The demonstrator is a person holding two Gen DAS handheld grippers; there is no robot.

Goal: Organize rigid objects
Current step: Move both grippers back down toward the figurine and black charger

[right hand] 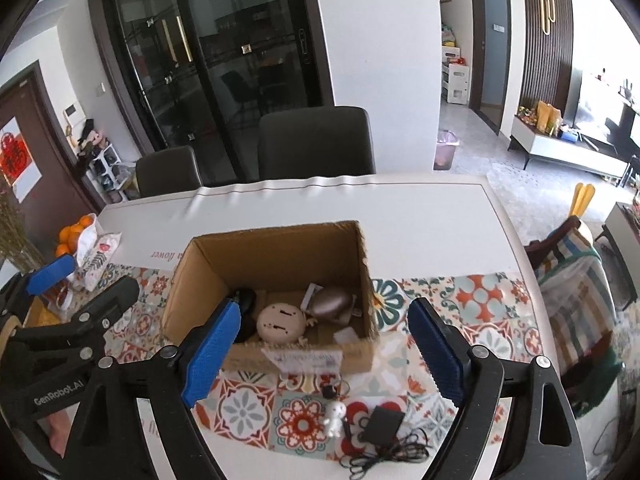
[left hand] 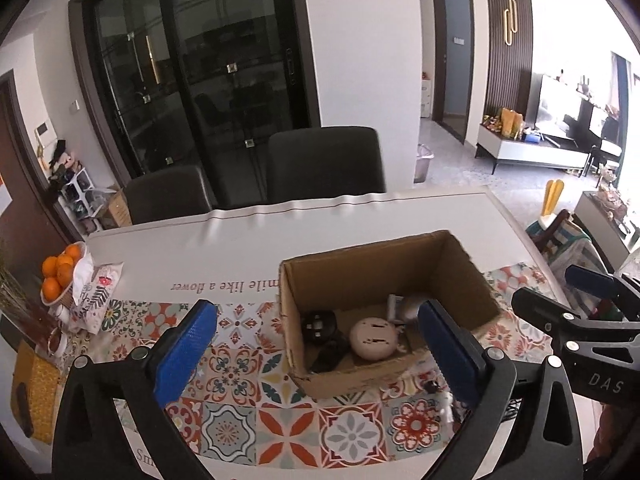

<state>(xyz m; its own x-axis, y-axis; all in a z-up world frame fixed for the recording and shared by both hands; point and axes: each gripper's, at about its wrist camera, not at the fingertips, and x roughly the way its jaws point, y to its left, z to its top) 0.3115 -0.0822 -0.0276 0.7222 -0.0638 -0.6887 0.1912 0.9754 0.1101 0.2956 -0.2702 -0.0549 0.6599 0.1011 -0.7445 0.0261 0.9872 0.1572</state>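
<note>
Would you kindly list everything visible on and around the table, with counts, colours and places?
cardboard box: one, brown, open, table centre
round plug: one, beige, inside box
oval object: one, bronze, inside box
dark items: black, box's left side
figurine keychain: one, white, before box
adapter with cable: one, black, beside figurine
oranges: several, orange, table's far left
chairs: two, dark, behind table
left gripper: blue fingers, open
right gripper: blue fingers, open

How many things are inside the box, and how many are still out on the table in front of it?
Inside the cardboard box: 3 (black round thing, beige round gadget, brownish oval thing)
On the table: 2 (white figure keychain, black adapter with cord)
Total: 5
</note>
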